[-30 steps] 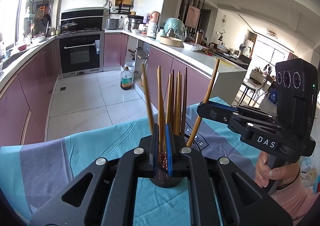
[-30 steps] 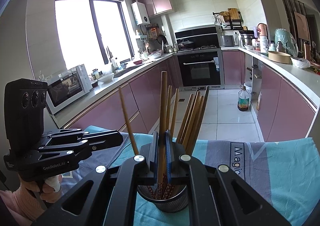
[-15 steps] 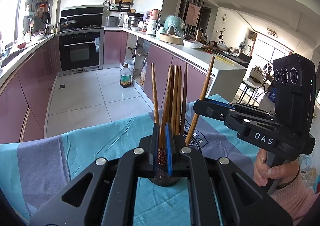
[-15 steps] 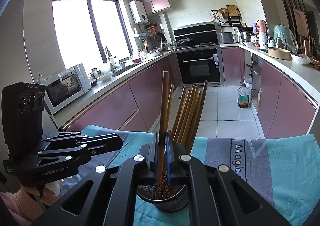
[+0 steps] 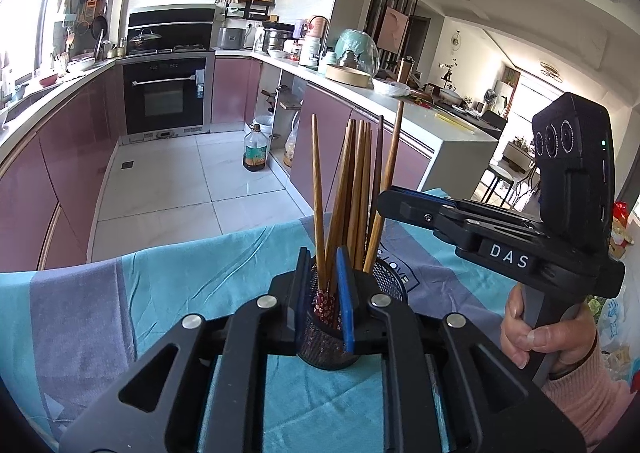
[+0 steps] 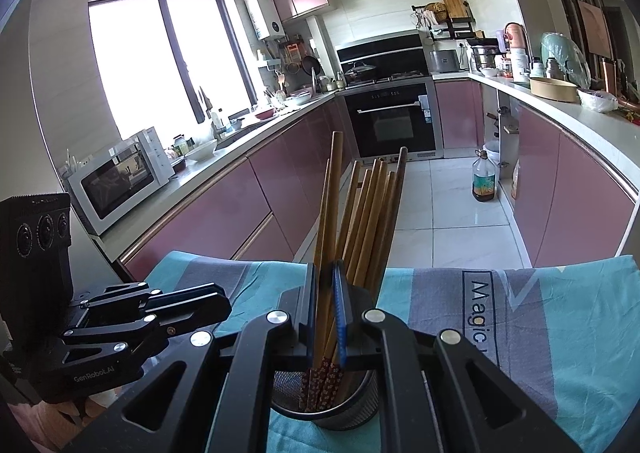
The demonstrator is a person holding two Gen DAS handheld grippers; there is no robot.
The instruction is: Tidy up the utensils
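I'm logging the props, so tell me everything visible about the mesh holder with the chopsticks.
The mesh holder is a dark, round cup of fine wire mesh with a solid rim. It stands upright on the blue and grey cloth and holds a bundle of brown wooden chopsticks, patterned red ends down. Both grippers' frames partly hide it.

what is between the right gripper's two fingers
Wooden chopsticks, their lower ends in the mesh holder. The right gripper is shut on them, seen in the right wrist view.
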